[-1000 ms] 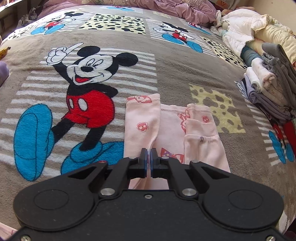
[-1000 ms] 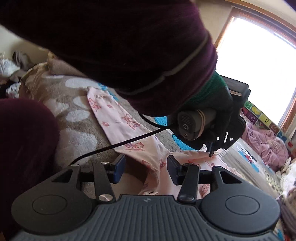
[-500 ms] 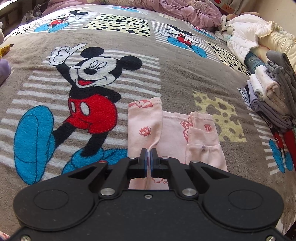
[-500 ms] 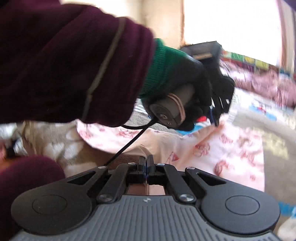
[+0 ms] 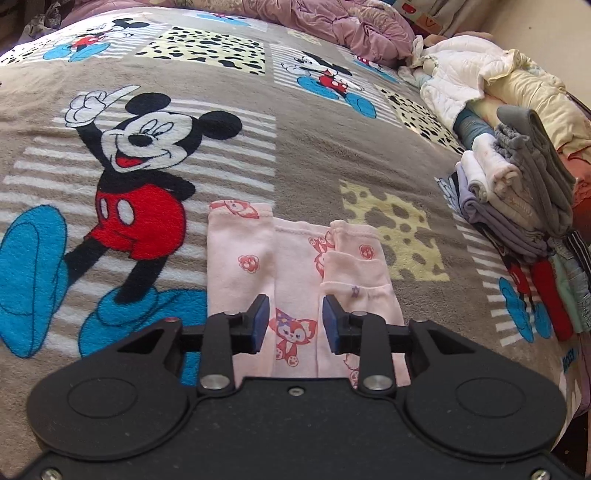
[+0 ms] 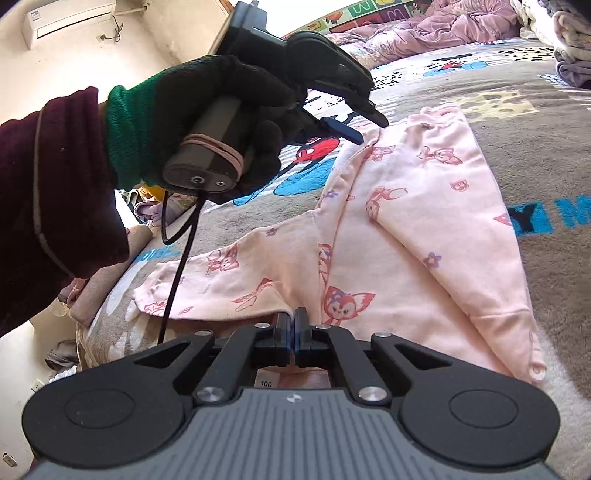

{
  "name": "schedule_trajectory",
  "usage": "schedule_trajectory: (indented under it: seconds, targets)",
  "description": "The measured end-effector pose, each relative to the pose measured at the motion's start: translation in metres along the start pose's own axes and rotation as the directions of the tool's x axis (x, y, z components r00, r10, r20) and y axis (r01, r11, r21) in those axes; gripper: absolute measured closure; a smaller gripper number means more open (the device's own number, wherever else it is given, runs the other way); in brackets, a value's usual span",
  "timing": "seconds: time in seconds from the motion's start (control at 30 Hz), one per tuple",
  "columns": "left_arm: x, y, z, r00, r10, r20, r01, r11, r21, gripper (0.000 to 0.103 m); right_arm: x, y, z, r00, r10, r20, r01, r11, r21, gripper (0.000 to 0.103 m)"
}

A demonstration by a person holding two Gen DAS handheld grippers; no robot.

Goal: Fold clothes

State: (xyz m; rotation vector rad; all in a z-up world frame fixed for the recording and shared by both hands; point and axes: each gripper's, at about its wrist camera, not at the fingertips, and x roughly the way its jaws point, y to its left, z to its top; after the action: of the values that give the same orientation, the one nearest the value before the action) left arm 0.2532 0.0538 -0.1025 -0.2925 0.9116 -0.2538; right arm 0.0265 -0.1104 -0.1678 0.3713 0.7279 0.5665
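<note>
Left gripper hangs over the near end of the pink garment, jaws wide apart, nothing between them but the fox print showing thru the gap; blue pads clear of the cloth as far as the left cam shows. Garment lies flat on the Mickey blanket, mid-bed, w/ both sleeves folded in over the body, just right of the big Mickey figure. Over on the right edge of the bed, a stack of folded clothes, well apart from the pink piece, & a white puffy jacket farther back. Purple bedding bunched at the far end. Right cam now: right gripper has its jaws pressed together at the near hem of the pink garment, fabric edge running right up to the tips, looks pinched on it, though the contact itself is partly hidden behind the fingers. A size tag reading 100 peeks out under the jaws. Above left, a black-gloved hand w/ green cuff & maroon sleeve grips the other tool's handle, cable trailing down across the garment's sleeve.
</note>
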Motion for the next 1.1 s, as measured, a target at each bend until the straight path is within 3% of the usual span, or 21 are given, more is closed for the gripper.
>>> schedule_trajectory:
  seconds: [0.17,0.2,0.27,0.37,0.5,0.6,0.77,0.87,0.97,1.0,1.07,1.1]
  targets:
    - [-0.068,0.030,-0.021,0.993,-0.038,0.116,0.049,0.994,-0.097,0.069,-0.005,0.008,-0.002,1.000,-0.020,0.018,0.021,0.998,-0.052,0.095]
    - [-0.085,0.038,-0.033,0.989,-0.038,0.141,0.056,0.991,-0.125,0.060,-0.007,0.010,-0.003,0.999,-0.024,0.021,0.026,0.998,-0.065,0.094]
    - [-0.117,0.058,-0.064,0.983,-0.018,0.181,0.054,0.979,-0.197,0.058,-0.011,0.013,-0.003,0.999,-0.027,0.023,0.029,0.996,-0.082,0.089]
    - [-0.160,0.088,-0.112,0.973,0.028,0.228,0.046,0.949,-0.312,0.058,-0.019,0.014,-0.002,0.999,-0.025,0.025,0.027,0.994,-0.104,0.072]
    - [-0.201,0.125,-0.164,0.953,0.145,0.265,-0.002,0.880,-0.475,0.057,-0.035,0.004,0.000,0.999,-0.026,0.027,0.029,0.995,-0.098,0.071]
    - [-0.209,0.141,-0.185,0.955,0.155,0.255,0.017,0.824,-0.567,0.051,-0.047,-0.008,0.000,0.999,-0.034,0.035,0.037,0.997,-0.067,0.071]
    - [-0.186,0.145,-0.202,0.973,0.077,0.215,0.083,0.759,-0.646,0.050,-0.064,-0.032,0.000,0.997,-0.031,0.066,0.029,0.999,0.038,0.071]
    - [-0.173,0.148,-0.208,0.970,0.108,0.218,0.067,0.743,-0.665,0.051,-0.068,-0.037,-0.003,0.997,-0.020,0.075,0.016,0.999,0.052,0.071]
    - [-0.161,0.147,-0.207,0.959,0.170,0.227,0.026,0.744,-0.668,0.057,-0.072,-0.041,-0.006,0.996,-0.008,0.084,0.003,0.998,0.066,0.071]
    - [-0.160,0.147,-0.206,0.953,0.194,0.233,0.008,0.752,-0.659,0.069,-0.073,-0.042,-0.007,0.996,-0.004,0.087,-0.002,0.997,0.071,0.071]
    - [-0.159,0.145,-0.204,0.941,0.228,0.248,-0.018,0.769,-0.639,0.084,-0.076,-0.045,-0.009,0.996,0.003,0.093,-0.011,0.997,0.080,0.071]
    - [-0.161,0.142,-0.201,0.941,0.217,0.261,-0.006,0.780,-0.626,0.097,-0.077,-0.046,-0.010,0.995,0.007,0.096,-0.015,0.996,0.085,0.071]
